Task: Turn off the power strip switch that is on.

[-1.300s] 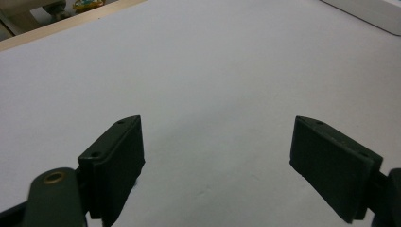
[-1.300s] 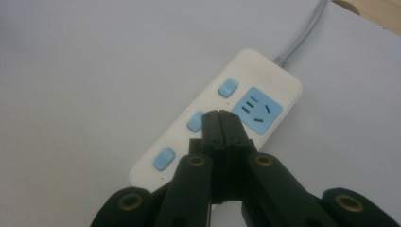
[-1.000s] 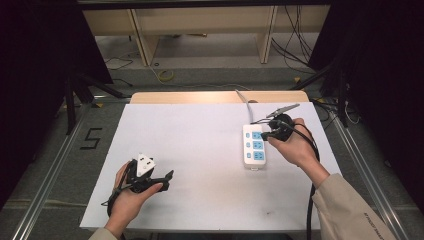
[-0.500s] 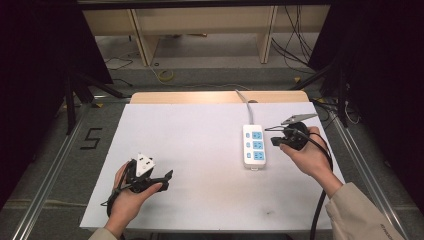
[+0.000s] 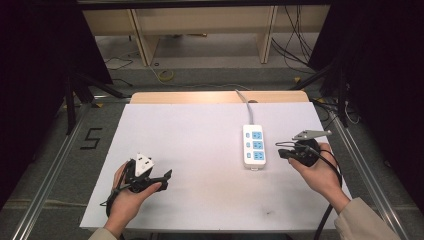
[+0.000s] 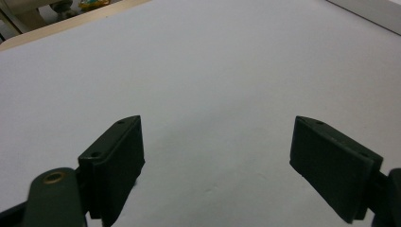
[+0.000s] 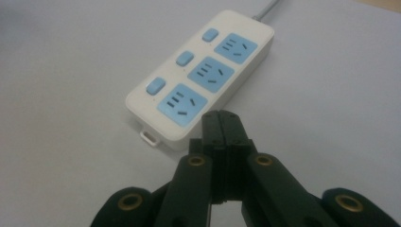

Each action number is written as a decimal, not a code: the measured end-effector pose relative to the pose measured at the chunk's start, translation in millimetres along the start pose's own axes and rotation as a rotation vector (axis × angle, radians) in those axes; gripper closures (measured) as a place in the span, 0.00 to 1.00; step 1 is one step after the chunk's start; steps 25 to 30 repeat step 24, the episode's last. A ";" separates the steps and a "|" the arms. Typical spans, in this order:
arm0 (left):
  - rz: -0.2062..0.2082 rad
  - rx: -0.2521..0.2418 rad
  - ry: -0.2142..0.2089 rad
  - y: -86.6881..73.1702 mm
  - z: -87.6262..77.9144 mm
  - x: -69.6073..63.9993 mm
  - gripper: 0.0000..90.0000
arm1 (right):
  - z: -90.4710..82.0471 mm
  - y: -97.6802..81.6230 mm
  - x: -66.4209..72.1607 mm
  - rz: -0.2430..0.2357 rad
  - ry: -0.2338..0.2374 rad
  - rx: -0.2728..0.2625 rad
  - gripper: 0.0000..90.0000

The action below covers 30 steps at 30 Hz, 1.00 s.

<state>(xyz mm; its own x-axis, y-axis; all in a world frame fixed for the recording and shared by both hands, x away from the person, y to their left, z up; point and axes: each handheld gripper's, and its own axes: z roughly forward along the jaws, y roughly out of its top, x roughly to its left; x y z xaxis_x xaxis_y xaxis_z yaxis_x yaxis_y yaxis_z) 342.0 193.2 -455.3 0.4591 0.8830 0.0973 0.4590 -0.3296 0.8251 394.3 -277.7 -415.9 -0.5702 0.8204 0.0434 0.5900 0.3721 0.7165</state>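
Power strip (image 7: 201,78) cord ran off the top edge in the right gripper view. Socket and switch markings were too small to read from the high view. Right gripper (image 5: 283,153) cable left the frame at the bottom, forearms cropped there too.

Laboratory recording bay: white-topped table (image 5: 200,130), black curtains (image 5: 30,60), floor rails (image 5: 47,170), loose cables (image 5: 290,47), taped floor numeral (image 5: 91,138).
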 end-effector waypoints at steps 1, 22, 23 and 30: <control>0.000 0.000 0.000 0.0 -0.1 -0.1 0.20 | -1.2 -4.0 0.2 0.004 -0.001 -0.002 1.00; 0.000 0.001 -0.005 0.4 0.2 -1.0 0.20 | -18.0 -43.2 12.2 0.059 0.005 -0.089 0.80; 0.001 0.001 -0.004 0.4 0.4 -1.1 0.20 | -19.4 -44.2 12.4 0.062 0.005 -0.096 0.79; 0.003 0.001 -0.003 0.4 0.6 -1.3 0.20 | -20.5 -45.4 12.5 0.065 0.006 -0.103 0.77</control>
